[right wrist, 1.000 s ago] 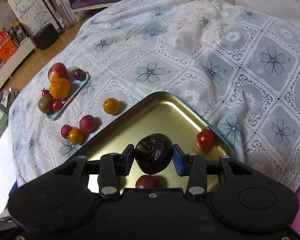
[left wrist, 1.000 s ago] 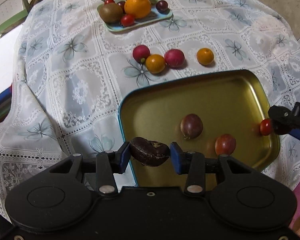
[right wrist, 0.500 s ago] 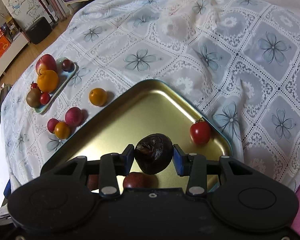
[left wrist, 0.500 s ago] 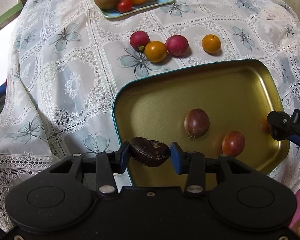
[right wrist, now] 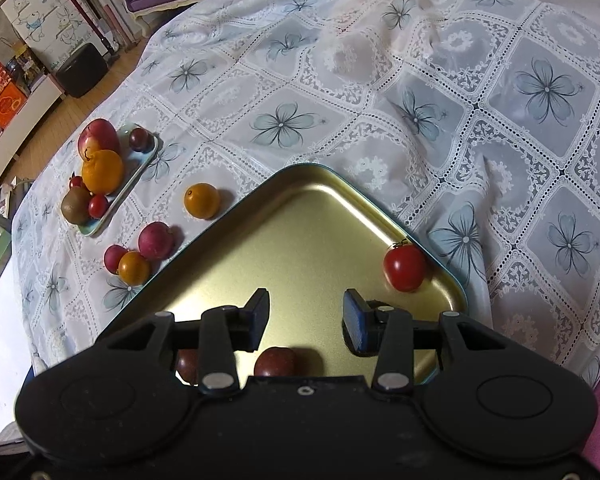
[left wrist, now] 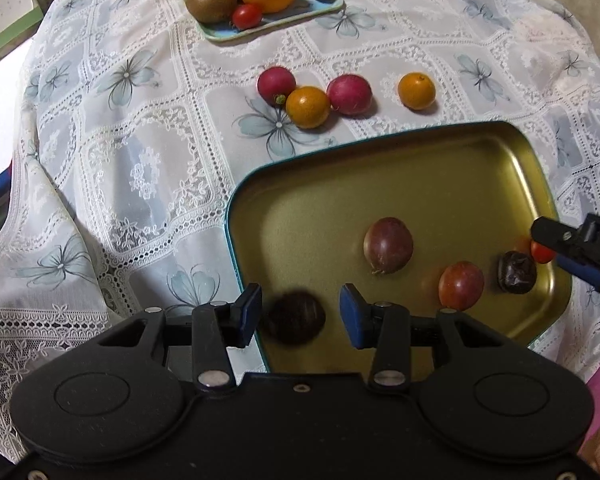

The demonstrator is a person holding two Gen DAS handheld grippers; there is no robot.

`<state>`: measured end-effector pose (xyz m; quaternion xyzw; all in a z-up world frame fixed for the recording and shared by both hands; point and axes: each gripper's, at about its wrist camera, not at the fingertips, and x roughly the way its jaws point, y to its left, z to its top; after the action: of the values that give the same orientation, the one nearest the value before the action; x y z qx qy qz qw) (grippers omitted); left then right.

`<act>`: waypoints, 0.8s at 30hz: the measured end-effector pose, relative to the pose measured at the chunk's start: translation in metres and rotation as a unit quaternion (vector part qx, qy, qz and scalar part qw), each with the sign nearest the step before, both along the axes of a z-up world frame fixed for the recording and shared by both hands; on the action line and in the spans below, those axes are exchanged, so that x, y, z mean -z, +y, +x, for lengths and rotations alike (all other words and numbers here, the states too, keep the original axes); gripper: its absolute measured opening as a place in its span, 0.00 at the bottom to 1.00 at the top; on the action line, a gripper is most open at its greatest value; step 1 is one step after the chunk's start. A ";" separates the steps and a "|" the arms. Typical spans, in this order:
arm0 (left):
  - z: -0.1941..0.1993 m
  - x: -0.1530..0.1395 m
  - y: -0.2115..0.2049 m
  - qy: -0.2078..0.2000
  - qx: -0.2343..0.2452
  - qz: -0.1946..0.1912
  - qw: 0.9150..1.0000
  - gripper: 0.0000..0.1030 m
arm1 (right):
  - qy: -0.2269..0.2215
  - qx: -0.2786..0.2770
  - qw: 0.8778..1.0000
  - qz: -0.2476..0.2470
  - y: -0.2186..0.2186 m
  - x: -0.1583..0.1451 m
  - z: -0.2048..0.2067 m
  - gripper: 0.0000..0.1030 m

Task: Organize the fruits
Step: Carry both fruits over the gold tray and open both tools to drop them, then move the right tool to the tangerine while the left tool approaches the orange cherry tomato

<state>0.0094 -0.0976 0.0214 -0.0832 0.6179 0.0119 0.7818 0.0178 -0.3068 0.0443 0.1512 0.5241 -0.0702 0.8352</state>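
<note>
The gold tray [left wrist: 440,168] lies on the lace cloth. My left gripper [left wrist: 299,316] is open over the tray's near left corner; a blurred dark wrinkled fruit [left wrist: 294,322] sits free between its fingers. My right gripper [right wrist: 305,320] is open and empty above the tray [right wrist: 300,216]; it also shows in the left wrist view [left wrist: 572,252]. A second dark wrinkled fruit [left wrist: 517,272] lies in the tray beneath it. A purple passion fruit [left wrist: 388,245], a reddish one [left wrist: 461,285] and a red tomato [right wrist: 405,267] also lie in the tray.
On the cloth beyond the tray lie two red fruits [left wrist: 277,85] [left wrist: 349,94] and two small oranges [left wrist: 307,106] [left wrist: 417,90]. A small blue plate [left wrist: 220,34] at the far side holds a kiwi, a large orange, an apple and small fruits.
Both grippers have opened and let go of their dark wrinkled fruits. The right one's fruit now lies in the tray; the left one's is blurred between the open fingers.
</note>
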 end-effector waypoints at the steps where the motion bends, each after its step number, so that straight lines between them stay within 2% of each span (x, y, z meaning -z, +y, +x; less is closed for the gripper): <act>1: 0.000 -0.001 0.001 -0.002 -0.001 -0.001 1.000 0.49 | 0.001 -0.002 1.000 0.000 0.001 0.000 0.000 0.42; 14: -0.001 0.005 0.003 0.014 -0.004 0.004 1.000 0.49 | 0.002 -0.008 1.000 0.000 0.003 0.002 0.001 0.42; 24: -0.003 -0.002 0.017 0.004 -0.003 0.004 1.000 0.49 | 0.011 -0.017 1.000 -0.009 0.011 0.007 0.000 0.42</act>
<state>0.0063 -0.0805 0.0235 -0.0820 0.6205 0.0171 0.7797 0.0182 -0.2957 0.0369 0.1342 0.5350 -0.0626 0.8318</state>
